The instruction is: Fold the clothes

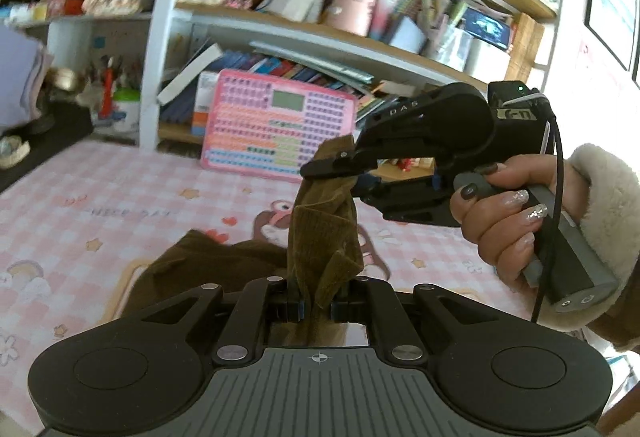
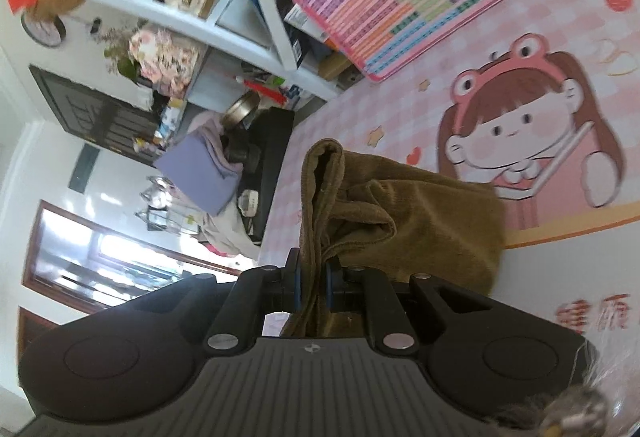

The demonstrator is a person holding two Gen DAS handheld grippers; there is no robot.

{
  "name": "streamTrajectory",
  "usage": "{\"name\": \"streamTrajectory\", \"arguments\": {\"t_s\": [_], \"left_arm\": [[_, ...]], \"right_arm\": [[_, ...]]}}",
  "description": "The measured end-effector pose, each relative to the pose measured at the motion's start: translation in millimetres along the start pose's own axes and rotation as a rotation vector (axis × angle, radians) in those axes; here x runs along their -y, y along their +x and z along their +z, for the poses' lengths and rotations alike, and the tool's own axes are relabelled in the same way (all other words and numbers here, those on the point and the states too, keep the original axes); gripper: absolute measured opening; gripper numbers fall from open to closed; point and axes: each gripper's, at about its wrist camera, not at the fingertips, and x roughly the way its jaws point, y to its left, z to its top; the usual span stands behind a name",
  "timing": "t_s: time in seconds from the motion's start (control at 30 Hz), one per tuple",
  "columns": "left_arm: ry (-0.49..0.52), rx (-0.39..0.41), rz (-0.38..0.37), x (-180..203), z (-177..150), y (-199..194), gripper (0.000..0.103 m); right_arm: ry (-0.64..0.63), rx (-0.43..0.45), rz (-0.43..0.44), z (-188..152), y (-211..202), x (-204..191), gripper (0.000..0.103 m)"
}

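Both tools have hold of the same olive-brown corduroy garment (image 1: 324, 237), which is lifted partly off the pink checked tabletop (image 1: 120, 189). The left gripper (image 1: 316, 307) is clamped narrow on a bunched edge of the cloth, and from there the fabric rises in a twisted strip toward one o'clock, where the right gripper (image 1: 340, 167) pinches its upper end. A hand (image 1: 492, 221) with painted nails (some dark, some glittery) and a fluffy cream sleeve (image 1: 604, 221) hold that tool's grey handle at three o'clock in the left wrist view. The rest of the garment lies slumped on the tabletop at about ten o'clock from the left gripper. From the right wrist view the right gripper (image 2: 314, 287) is closed tight on a folded hem, blue pads pressing either side, and the garment (image 2: 400, 213) spreads away toward one o'clock, resting on a cartoon girl in a frog hat (image 2: 520, 129) printed on the cover. A pink learning tablet (image 1: 276, 125) leans against the crowded bookshelf (image 1: 320, 33) at twelve o'clock behind the cloth.
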Motion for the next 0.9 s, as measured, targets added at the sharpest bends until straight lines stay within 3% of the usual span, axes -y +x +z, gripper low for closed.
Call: {"name": "streamTrajectory", "arguments": {"t_s": [0.13,0.23,0.27,0.37,0.5,0.53,0.63,0.73,0.9], "left_arm": [[-0.046,-0.080,0.003,-45,-6,0,0.011],[-0.081,-0.140,0.005,-78,-10,1,0.016],[-0.093,-0.160,0.006,-89,-11,1,0.017],[-0.128,-0.219,0.008,-123,-15,1,0.029],[-0.155,-0.210,0.008,-161,-14,-6,0.040],[-0.148,-0.207,-0.013,-166,-11,-5,0.047],[-0.142,-0.215,-0.085,-174,-1,12,0.053],[-0.137,-0.239,-0.156,-178,9,38,0.054],[-0.127,-0.292,-0.209,-174,27,100,0.054]], "right_arm": [[-0.056,-0.011,-0.085,-14,45,-24,0.014],[-0.128,-0.016,-0.204,-33,82,-38,0.027],[-0.138,-0.016,-0.240,-39,93,-39,0.040],[-0.124,0.007,-0.292,-52,108,-41,0.044],[-0.094,0.133,-0.313,-67,89,-46,0.046],[-0.111,0.178,-0.348,-72,79,-47,0.046],[-0.187,0.285,-0.476,-95,51,-48,0.048],[-0.232,0.290,-0.588,-125,38,-41,0.049],[-0.188,0.245,-0.668,-164,48,-27,0.055]]}}
